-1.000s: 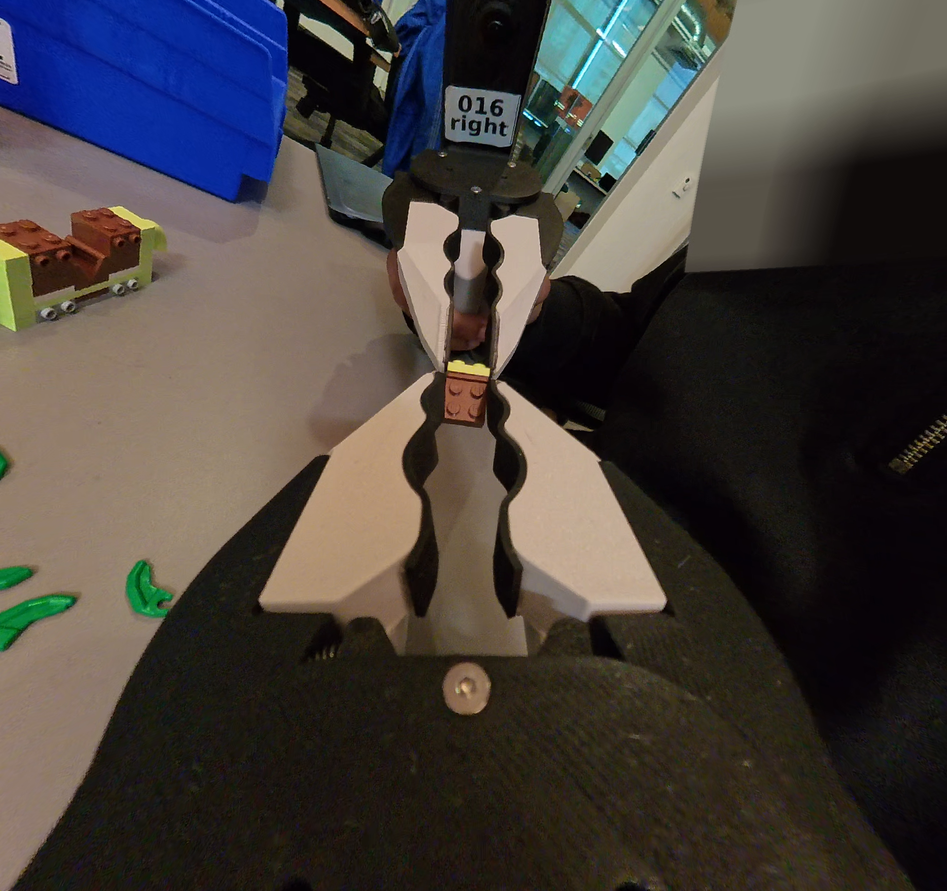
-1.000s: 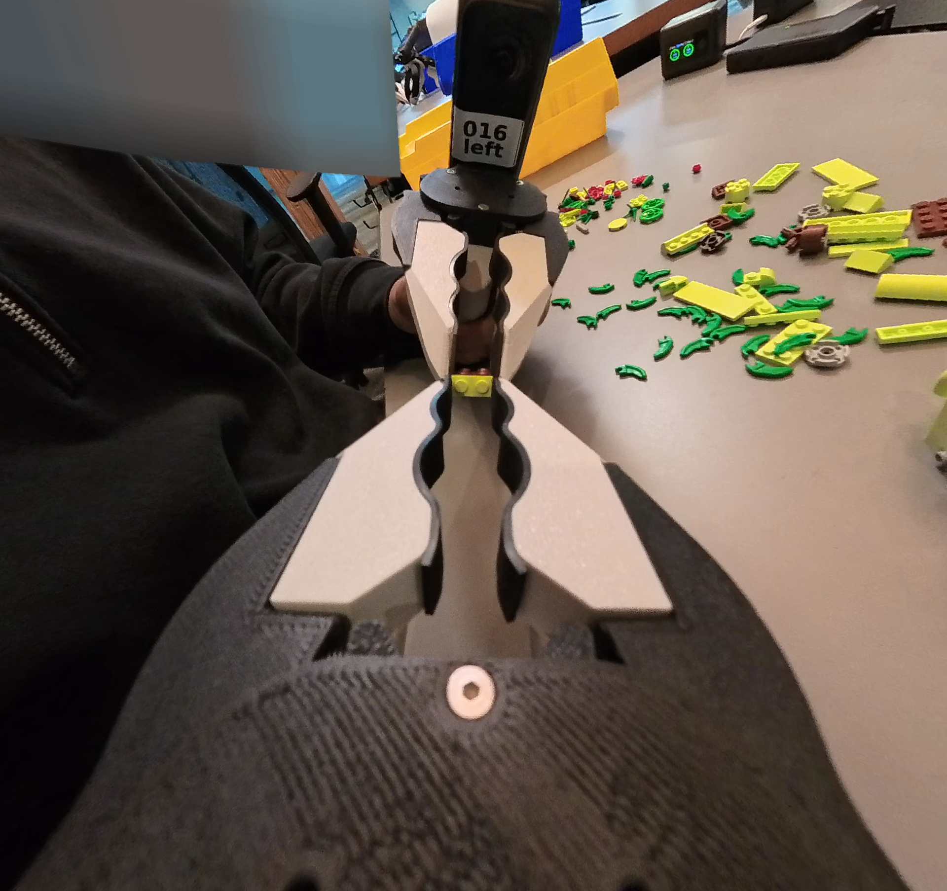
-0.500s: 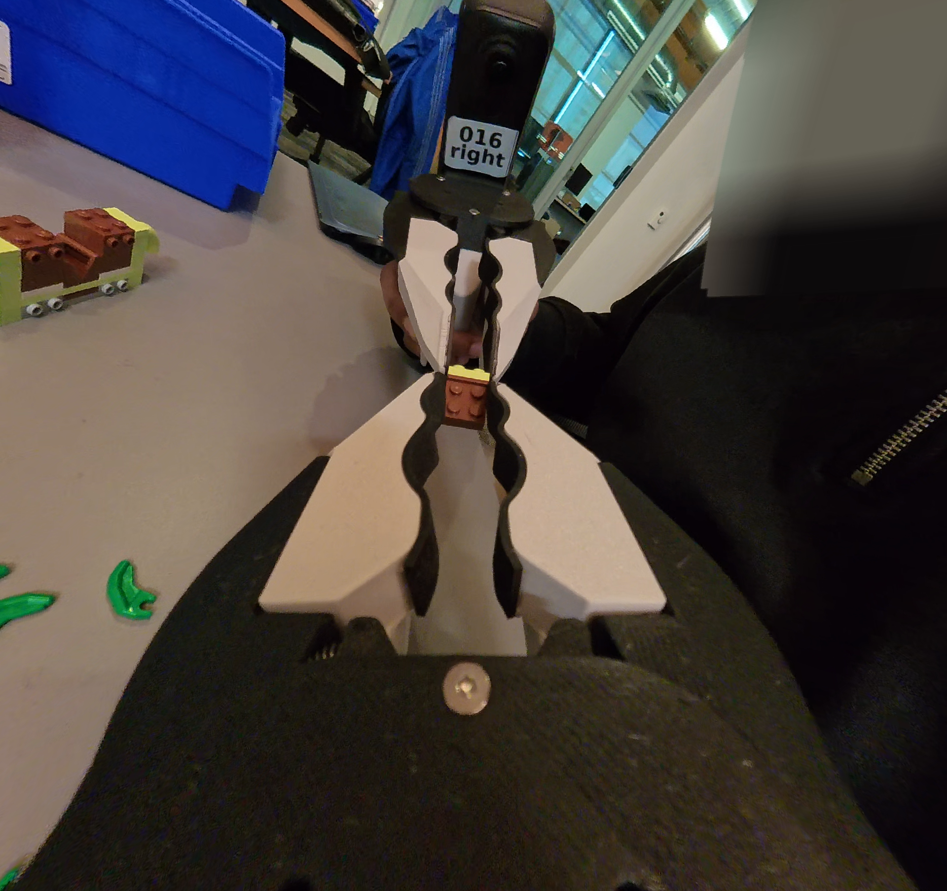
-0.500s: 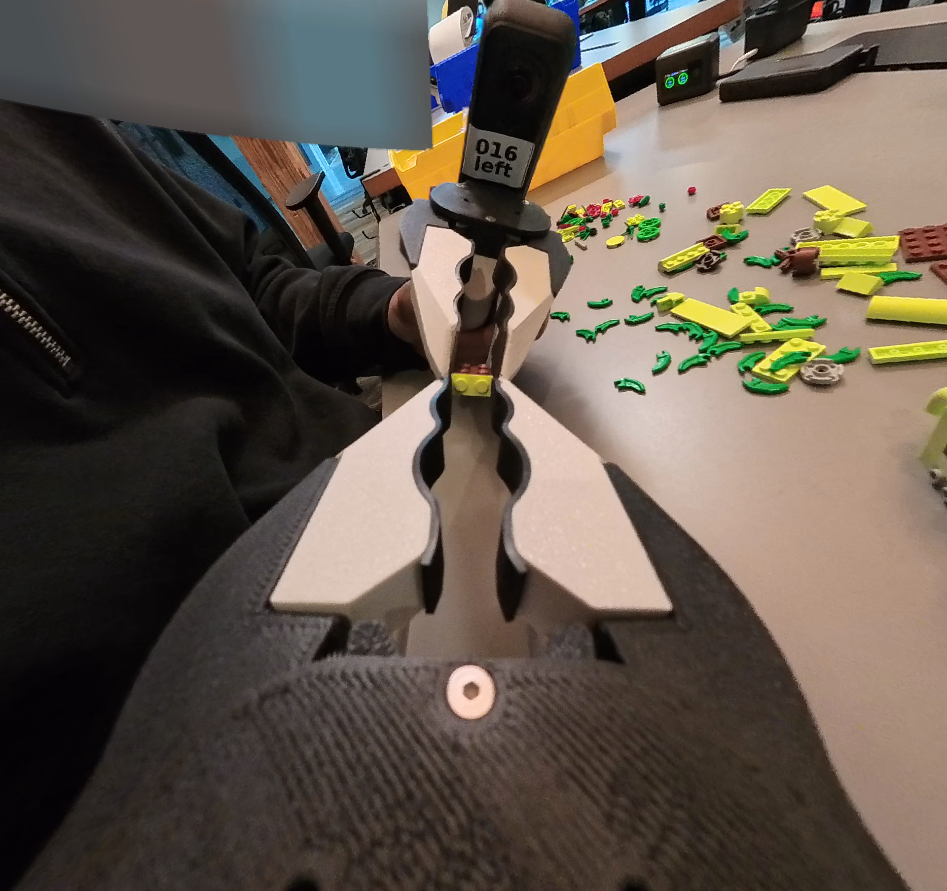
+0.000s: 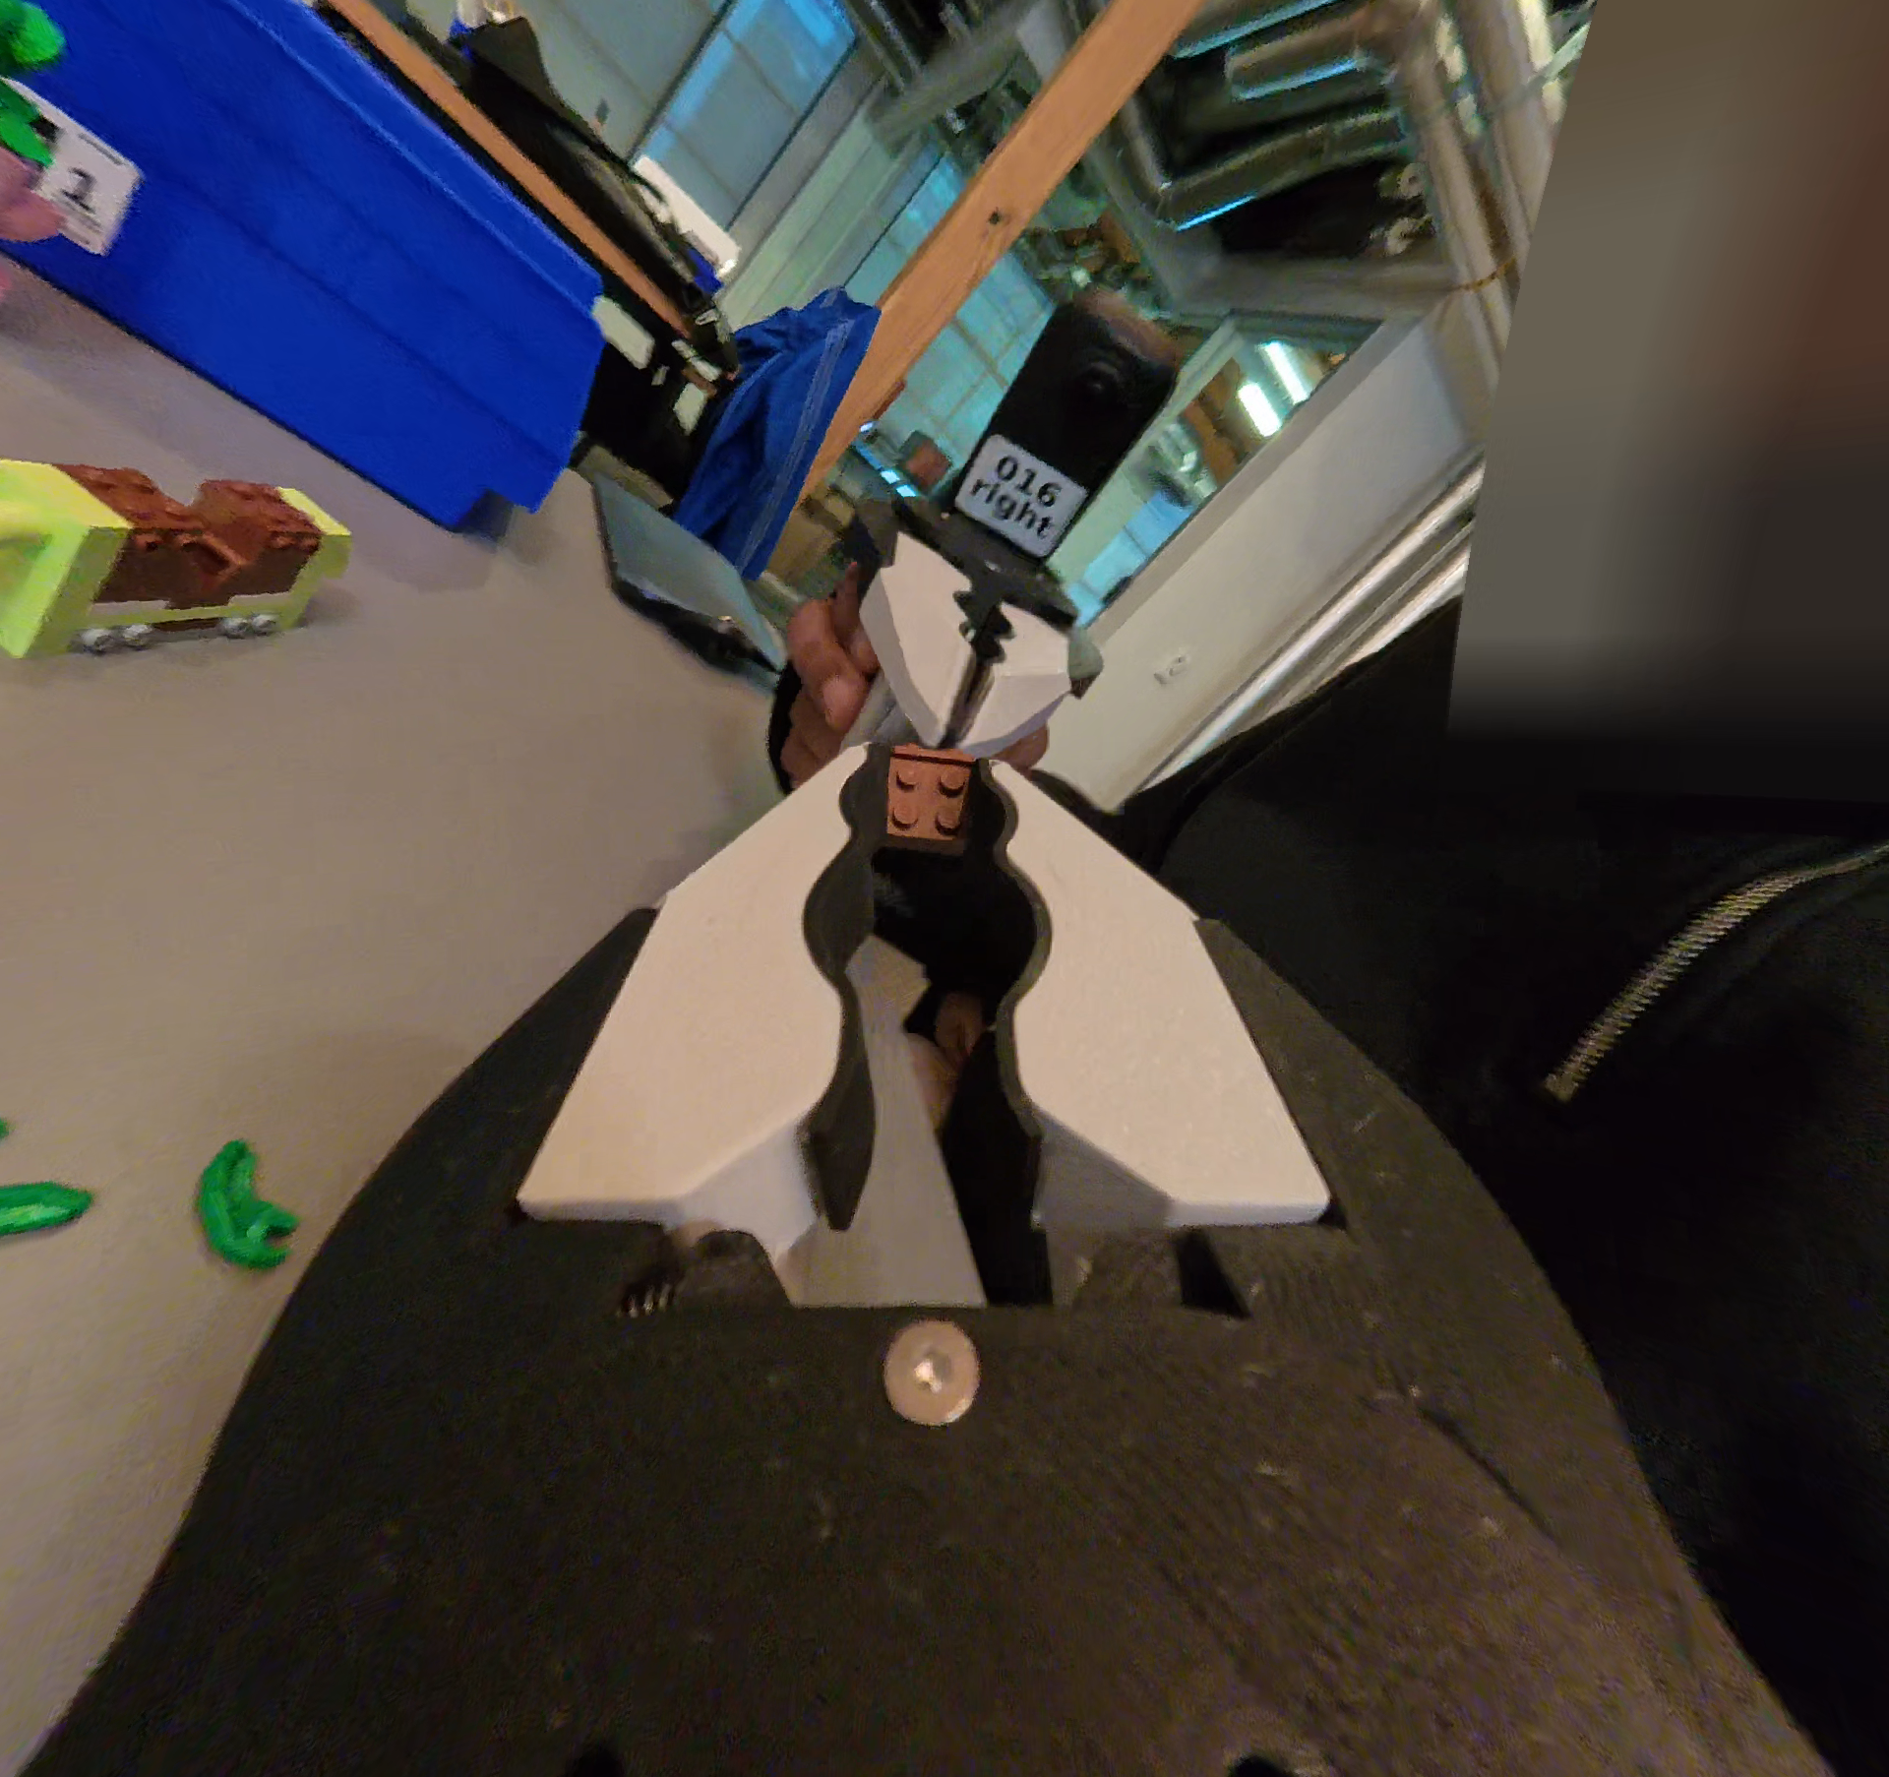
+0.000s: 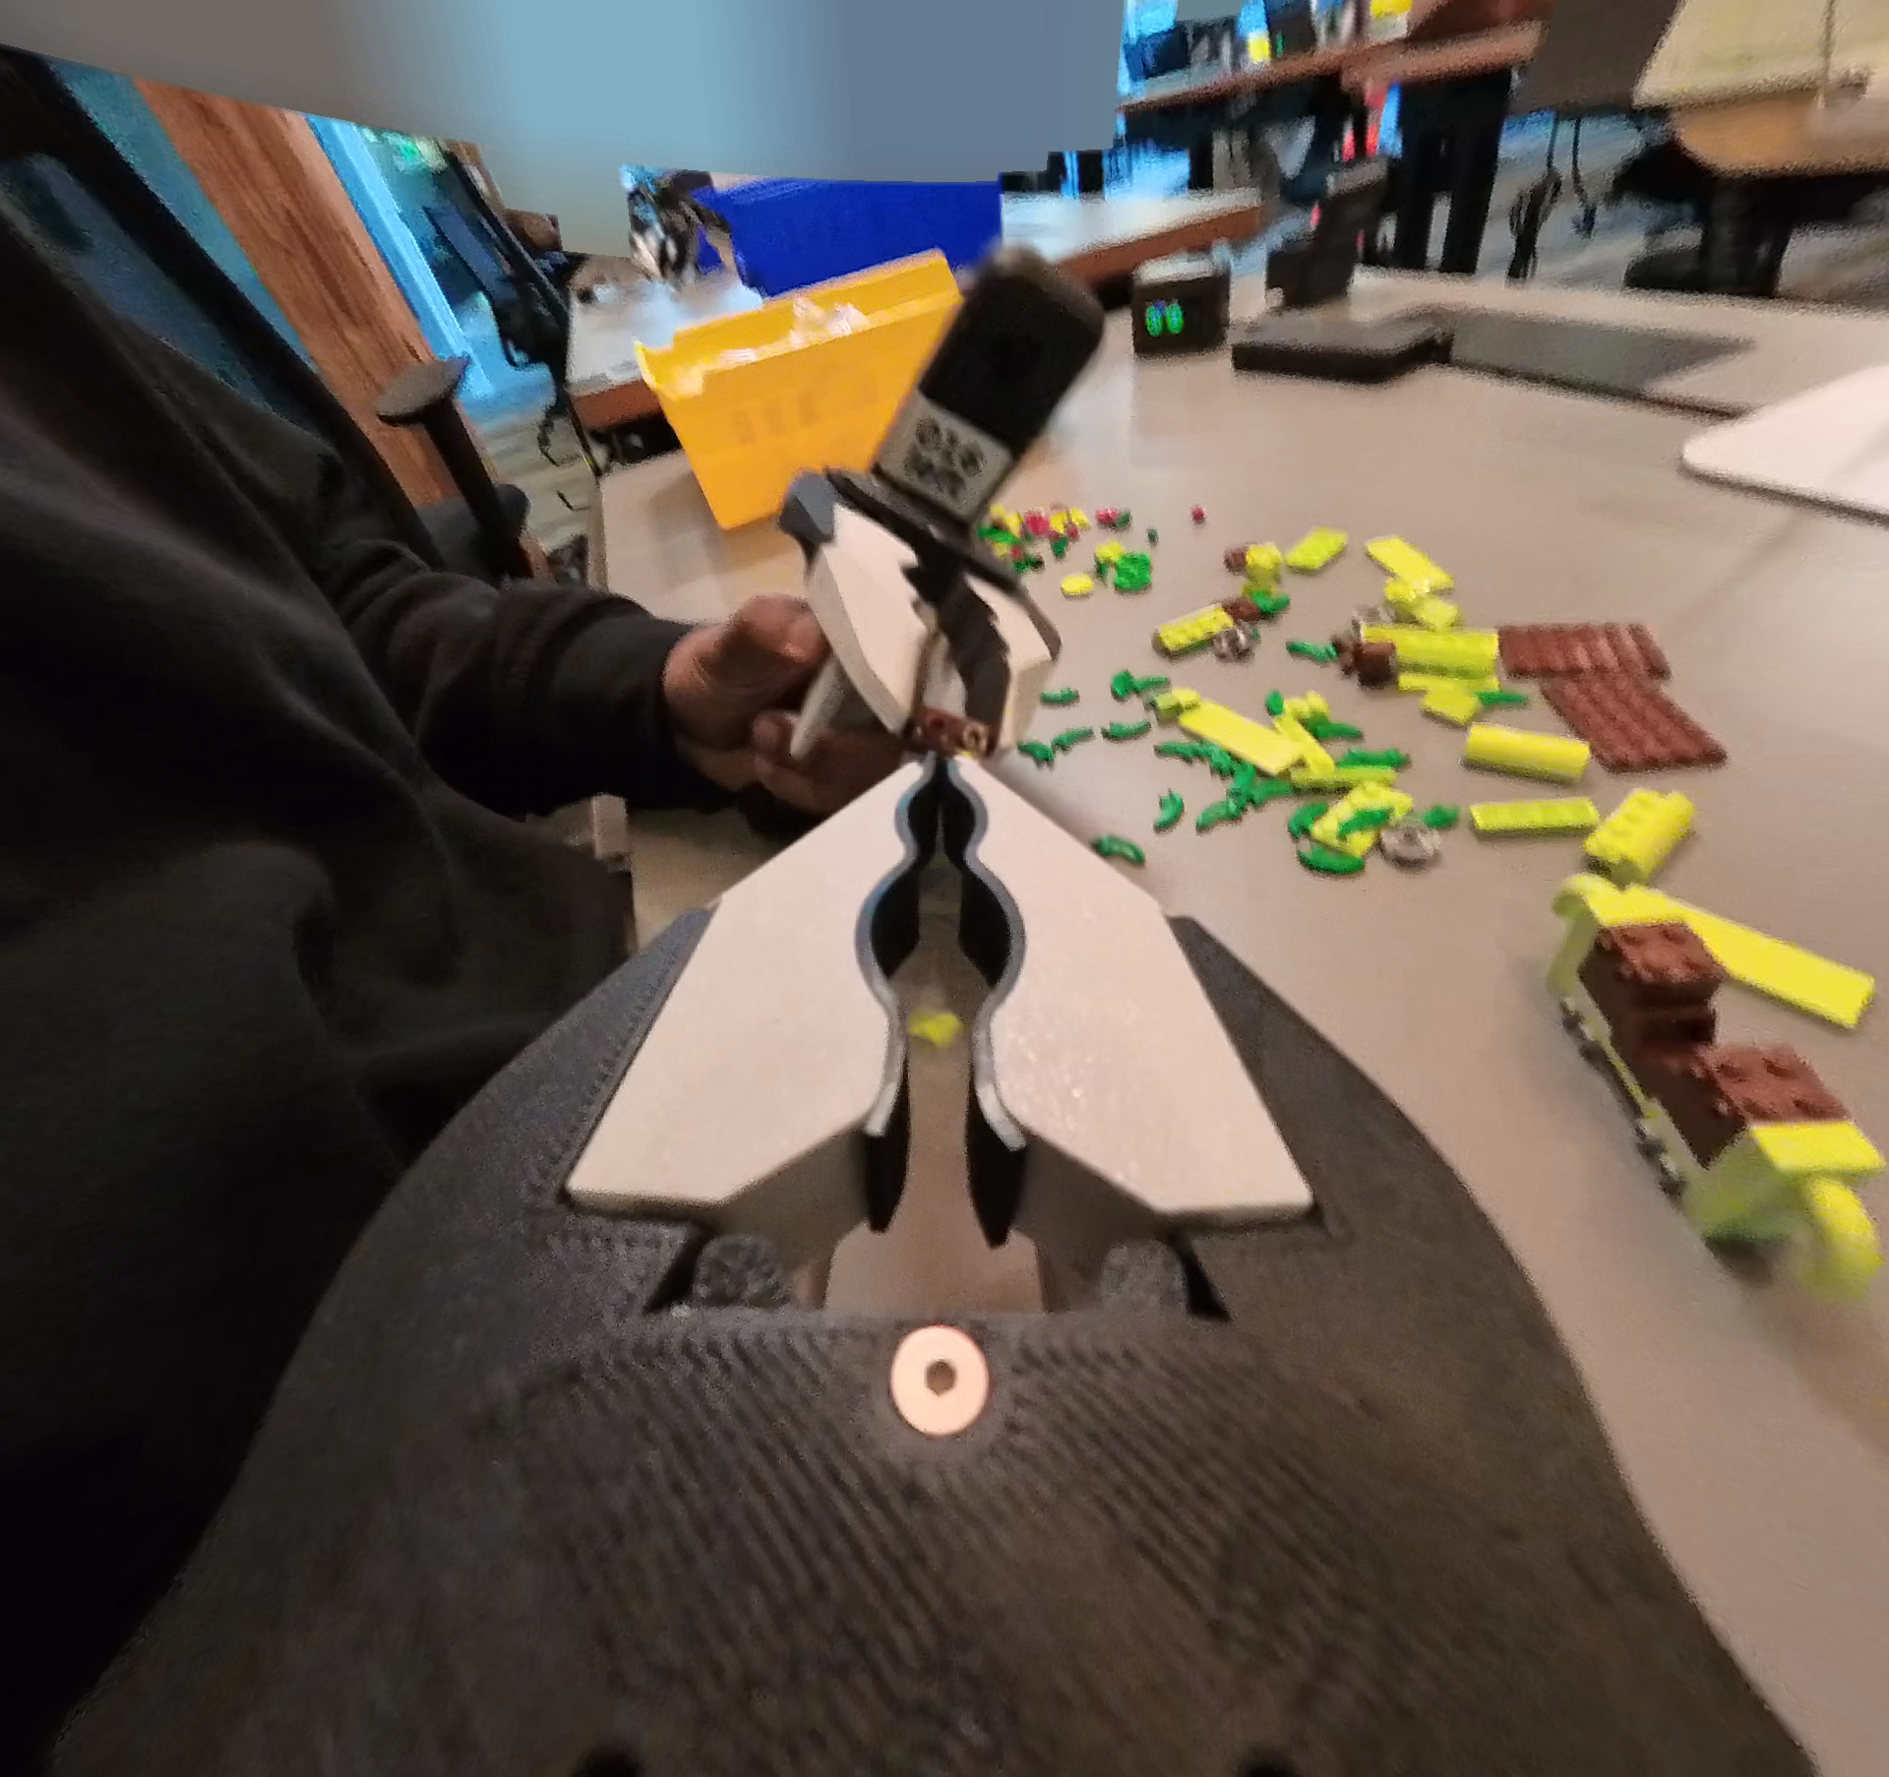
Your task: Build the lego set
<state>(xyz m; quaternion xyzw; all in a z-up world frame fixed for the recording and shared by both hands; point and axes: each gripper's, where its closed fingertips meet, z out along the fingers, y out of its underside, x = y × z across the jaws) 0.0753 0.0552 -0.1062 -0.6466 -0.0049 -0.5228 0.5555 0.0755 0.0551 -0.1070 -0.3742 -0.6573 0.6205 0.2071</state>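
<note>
Grey tabletop point(image 6: 1380, 542) stretches out to your right, strewn with loose lime, green and brown lego pieces point(image 6: 1360, 706). Nearer you on it stands the partly built lime-and-brown lego model point(image 6: 1717, 1084), well apart from both tools. Your left gripper point(image 5: 928, 808) is clamped on a small brown square lego brick with four studs point(image 5: 926, 806), held at its fingertips above the table edge. Your right gripper point(image 6: 946, 775) has its tips pressed together on nothing; a small yellow piece point(image 6: 935, 1026) shows blurred below them.
</note>
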